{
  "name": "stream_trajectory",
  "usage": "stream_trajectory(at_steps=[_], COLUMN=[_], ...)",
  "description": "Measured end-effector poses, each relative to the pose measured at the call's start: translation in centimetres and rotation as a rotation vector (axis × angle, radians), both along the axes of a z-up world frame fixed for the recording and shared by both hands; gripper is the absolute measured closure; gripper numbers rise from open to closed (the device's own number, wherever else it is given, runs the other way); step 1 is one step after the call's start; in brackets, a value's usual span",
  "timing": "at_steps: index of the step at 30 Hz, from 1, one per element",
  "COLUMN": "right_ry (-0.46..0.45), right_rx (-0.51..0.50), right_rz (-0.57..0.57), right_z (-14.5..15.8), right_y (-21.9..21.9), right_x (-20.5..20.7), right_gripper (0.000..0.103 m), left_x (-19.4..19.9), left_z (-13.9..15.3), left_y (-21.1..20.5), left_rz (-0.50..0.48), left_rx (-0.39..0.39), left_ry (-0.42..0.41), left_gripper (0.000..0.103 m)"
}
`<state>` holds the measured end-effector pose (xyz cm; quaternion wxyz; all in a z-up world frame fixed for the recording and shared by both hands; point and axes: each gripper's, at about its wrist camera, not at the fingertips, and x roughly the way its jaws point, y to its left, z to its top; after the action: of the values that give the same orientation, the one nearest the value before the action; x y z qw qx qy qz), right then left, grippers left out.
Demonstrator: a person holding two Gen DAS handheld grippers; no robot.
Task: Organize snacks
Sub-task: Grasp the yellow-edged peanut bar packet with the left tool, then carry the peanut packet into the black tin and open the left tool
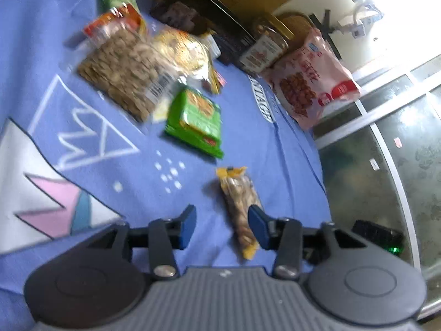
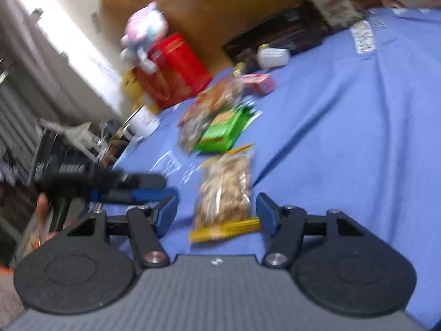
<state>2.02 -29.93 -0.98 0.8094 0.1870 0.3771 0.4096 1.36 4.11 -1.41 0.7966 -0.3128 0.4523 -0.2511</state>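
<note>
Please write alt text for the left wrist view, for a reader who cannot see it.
The open left gripper hovers over a blue printed cloth, straddling a narrow clear yellow-ended nut packet without pressing it. Beyond lie a green snack packet and a pink snack bag.

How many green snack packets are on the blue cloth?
2. One green packet lies mid-cloth beside the clear bag of seeds; another green pack sits at the far edge behind that bag. More may be hidden under the pile.
</note>
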Motion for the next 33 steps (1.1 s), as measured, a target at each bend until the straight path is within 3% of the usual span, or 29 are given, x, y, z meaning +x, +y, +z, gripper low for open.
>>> stream_trajectory(at_steps=[2, 5, 6, 7, 9, 10, 13, 19, 23, 27, 33], right_ry=[-0.004, -0.005, -0.017, -0.027, -0.065, -0.083, -0.088, -0.217, -0.277, -0.318, -0.311], right_rx=[0.014, 0.027, 0.019, 0.005, -0.051, -0.077, -0.035, -0.029, -0.001, 0.009, -0.009], right_rz=[0.013, 0.036, 0.03, 0.026, -0.017, -0.03, -0.03, -0.06, -0.124, -0.179, -0.241], right_z=[-0.4, -0.6, -0.6, -0.5, -0.3, -0.3, 0.0, 2.9, 5.2, 7.5, 7.7], right_y=[0.7, 2.4, 3.1, 3.5, 4.3, 4.4, 4.2, 5.8, 6.6, 7.7, 9.6], right_x=[-0.7, -0.9, -0.9, -1.0, -1.2, -1.2, -0.8, 0.5, 4.4, 11.2, 21.2], right_gripper=[0.037, 0.039, 0.045, 0.05, 0.072, 0.078, 0.08, 0.08, 0.08, 0.08, 0.08], left_x=[0.2, 0.8, 1.2, 1.3, 1.4, 1.2, 0.8, 2.8, 7.6, 14.3, 24.9], left_z=[-0.5, -1.1, -1.3, -1.7, -1.9, -1.7, -0.7, 2.9, 6.7, 9.6, 10.3], left_y=[-1.1, -2.6, -2.9, -3.0, -2.7, -2.5, -1.7, -0.2, -0.2, -0.1, -0.3], left_rz=[-0.032, -0.051, -0.05, -0.051, -0.03, -0.027, -0.024, 0.005, 0.007, 0.034, 0.08], left_rx=[-0.009, -0.006, -0.005, -0.013, -0.039, -0.033, -0.051, -0.085, -0.058, -0.042, 0.002], left_ry=[0.01, -0.004, 0.005, 0.023, 0.032, 0.02, -0.021, -0.107, -0.196, -0.257, -0.256], left_gripper=[0.061, 0.069, 0.082, 0.084, 0.086, 0.086, 0.086, 0.086, 0.087, 0.086, 0.085])
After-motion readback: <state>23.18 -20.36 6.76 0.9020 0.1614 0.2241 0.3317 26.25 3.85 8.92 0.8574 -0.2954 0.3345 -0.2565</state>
